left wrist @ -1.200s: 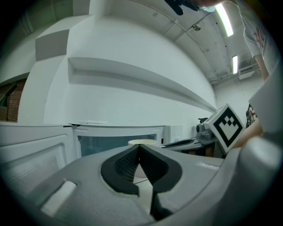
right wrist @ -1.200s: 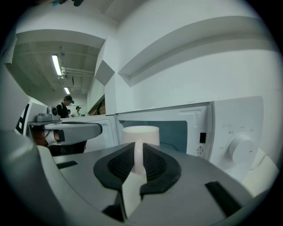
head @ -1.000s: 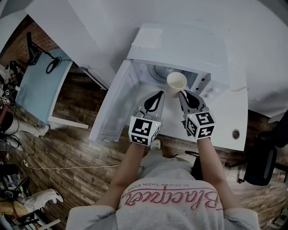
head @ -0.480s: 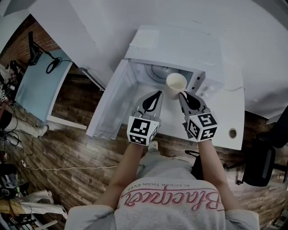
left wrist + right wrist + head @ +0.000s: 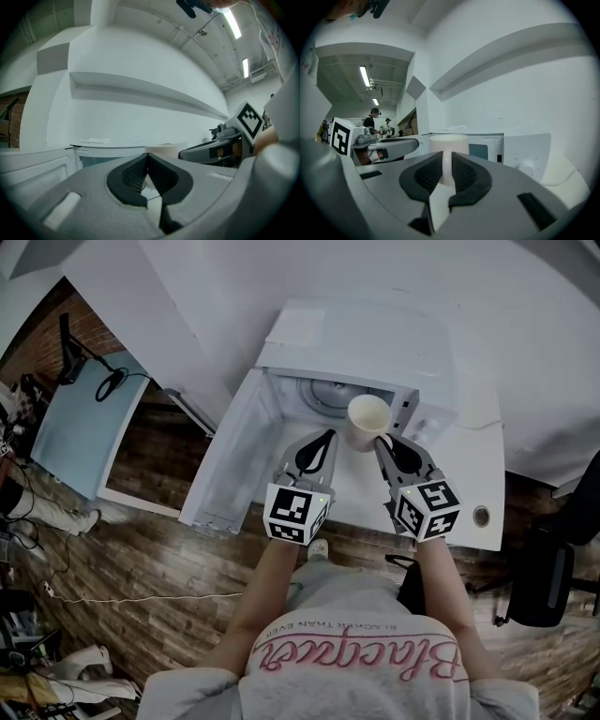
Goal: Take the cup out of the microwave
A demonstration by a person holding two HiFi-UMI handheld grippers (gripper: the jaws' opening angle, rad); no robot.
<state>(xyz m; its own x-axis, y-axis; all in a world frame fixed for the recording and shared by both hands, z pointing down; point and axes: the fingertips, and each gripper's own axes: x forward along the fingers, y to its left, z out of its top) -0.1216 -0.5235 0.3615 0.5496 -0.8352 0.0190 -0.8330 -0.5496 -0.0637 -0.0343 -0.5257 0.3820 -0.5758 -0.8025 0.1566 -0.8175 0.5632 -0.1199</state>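
Leftmost, the left tongs (image 5: pixel 327 434) have their dark ribbed pads (image 5: pixel 131 176) pressed together on nothing, just beside the boxy white microwave's (image 5: pixel 375 343) swung-open door (image 5: pixel 230 460). Rightward, the right tongs (image 5: pixel 378 439) are nearly closed, pinching the thin wall of the smooth, round cream cup (image 5: pixel 367 416), which is upright at the microwave's mouth.
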